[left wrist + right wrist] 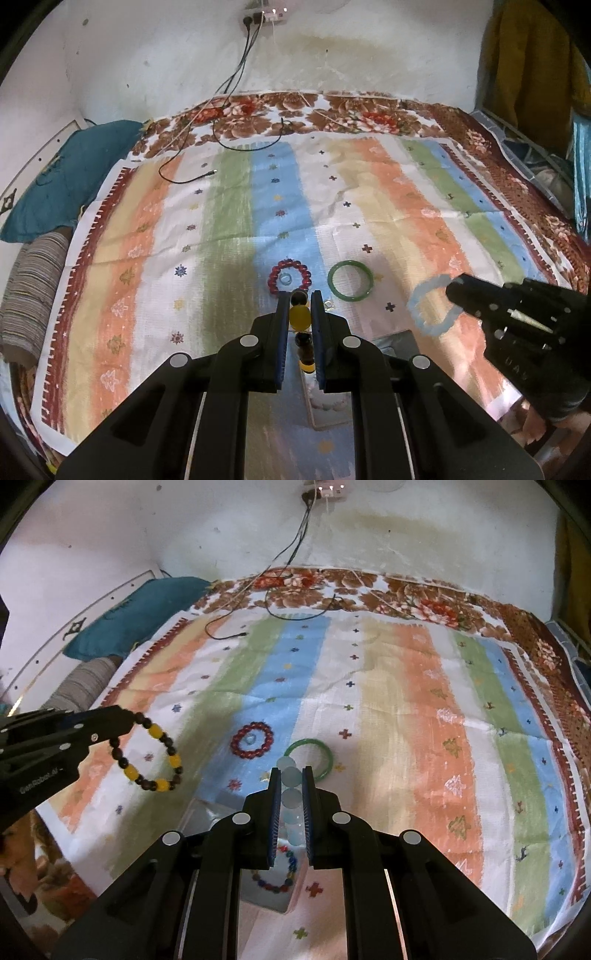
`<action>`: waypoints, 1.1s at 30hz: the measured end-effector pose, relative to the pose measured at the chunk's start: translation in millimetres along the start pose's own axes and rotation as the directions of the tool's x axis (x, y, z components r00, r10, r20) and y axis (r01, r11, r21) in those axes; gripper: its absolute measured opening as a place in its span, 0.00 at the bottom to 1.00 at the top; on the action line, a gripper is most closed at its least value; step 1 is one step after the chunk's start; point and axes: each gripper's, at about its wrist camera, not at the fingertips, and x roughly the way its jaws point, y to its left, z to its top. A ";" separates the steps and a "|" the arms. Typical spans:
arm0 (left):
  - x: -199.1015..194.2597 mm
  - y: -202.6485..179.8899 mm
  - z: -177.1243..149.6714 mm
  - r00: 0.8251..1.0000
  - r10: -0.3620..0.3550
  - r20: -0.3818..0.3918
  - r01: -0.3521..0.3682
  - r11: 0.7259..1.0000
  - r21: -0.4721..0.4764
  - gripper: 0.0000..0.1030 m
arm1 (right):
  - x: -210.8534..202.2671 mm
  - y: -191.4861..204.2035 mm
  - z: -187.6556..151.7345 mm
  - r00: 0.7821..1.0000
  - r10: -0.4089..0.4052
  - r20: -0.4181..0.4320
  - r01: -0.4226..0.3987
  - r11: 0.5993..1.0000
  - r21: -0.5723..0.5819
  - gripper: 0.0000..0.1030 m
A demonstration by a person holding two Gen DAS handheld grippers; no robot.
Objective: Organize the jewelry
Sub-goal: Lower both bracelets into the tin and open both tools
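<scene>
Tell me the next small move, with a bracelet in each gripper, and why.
Probably carry the right gripper, shut on the pale blue bracelet, back over the open box beneath it. That box already holds a multicoloured bracelet, so it looks like the collection spot.

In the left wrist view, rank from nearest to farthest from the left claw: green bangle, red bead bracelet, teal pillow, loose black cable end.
1. Red bead bracelet, just beyond the left claw tips on the blue stripe.
2. Green bangle, slightly to the right.
3. Black cable end, far up the cloth, left.
4. Teal pillow, at the far left edge.
</scene>
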 end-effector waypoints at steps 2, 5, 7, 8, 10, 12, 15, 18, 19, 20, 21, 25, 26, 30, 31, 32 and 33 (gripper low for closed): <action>-4.7 -1.6 -1.9 1.000 -0.014 0.006 0.014 1.000 -0.009 0.11 | -4.1 2.4 -2.5 1.000 0.003 0.009 -0.003 1.000 0.000 0.12; -8.9 -5.0 -9.7 1.000 -0.017 0.005 0.017 1.000 -0.006 0.11 | -8.2 3.2 -7.2 1.000 -0.006 0.014 0.006 1.000 0.002 0.12; -10.0 -7.1 -15.3 1.000 -0.020 -0.002 0.020 1.000 -0.002 0.11 | -9.6 4.4 -10.8 1.000 -0.008 0.013 0.008 1.000 -0.001 0.12; -10.7 -8.3 -18.3 1.000 -0.023 -0.006 0.023 1.000 -0.001 0.11 | -10.1 5.0 -12.3 1.000 -0.005 0.013 0.005 1.000 -0.001 0.12; -12.7 -10.9 -22.5 1.000 -0.024 -0.008 0.024 1.000 0.004 0.11 | -11.5 6.2 -14.6 1.000 0.005 0.014 -0.005 1.000 0.002 0.12; -14.1 -13.6 -25.4 1.000 -0.027 -0.010 0.027 1.000 0.007 0.11 | -12.4 6.8 -17.1 1.000 0.016 0.011 -0.016 1.000 0.006 0.12; -16.3 -19.1 -29.8 0.999 -0.033 -0.010 0.033 0.999 0.018 0.11 | -12.9 9.2 -22.2 1.000 0.028 0.004 -0.028 1.000 0.008 0.12; -17.4 -22.9 -32.7 0.999 -0.031 -0.010 0.031 0.999 0.028 0.11 | -13.3 10.3 -25.4 0.999 0.035 -0.001 -0.035 0.999 0.009 0.12; -17.6 -23.6 -33.4 1.000 -0.029 -0.010 0.029 0.999 0.030 0.11 | -13.1 10.9 -27.1 0.999 0.037 -0.003 -0.037 0.999 0.011 0.12; -17.1 -25.2 -34.5 1.000 -0.027 -0.011 0.027 0.999 0.034 0.11 | -13.0 11.3 -29.2 0.999 0.041 -0.006 -0.041 0.999 0.015 0.12; -16.2 -26.3 -35.3 0.999 -0.030 -0.016 0.030 0.999 0.036 0.11 | -12.7 12.3 -30.7 0.999 0.043 -0.010 -0.043 0.999 0.016 0.12; -13.5 -27.2 -36.7 0.998 -0.058 -0.032 0.058 0.998 0.025 0.11 | -6.7 15.3 -37.3 0.996 0.072 -0.048 -0.071 0.997 0.021 0.12; -12.7 -26.3 -36.6 0.998 -0.055 -0.028 0.056 0.998 0.024 0.13 | -6.9 15.4 -38.0 0.996 0.074 -0.049 -0.072 0.997 0.027 0.14; -8.9 -14.9 -34.2 0.999 -0.017 -0.028 0.017 1.000 -0.016 0.38 | -9.1 10.8 -35.7 0.999 0.046 -0.029 -0.045 0.998 0.049 0.53; -8.0 -10.7 -33.3 1.000 -0.008 -0.028 0.007 1.000 -0.029 0.38 | -7.6 10.1 -35.5 0.999 0.041 -0.033 -0.039 0.998 0.048 0.53; -7.8 -8.1 -33.1 1.000 0.000 -0.028 -0.001 0.999 -0.039 0.41 | -5.2 9.3 -35.6 0.998 0.035 -0.042 -0.033 0.998 0.048 0.53; -7.1 -4.2 -32.1 1.000 0.009 -0.028 -0.011 0.998 -0.054 0.42 | -2.4 8.7 -36.1 0.998 0.031 -0.054 -0.028 0.998 0.048 0.53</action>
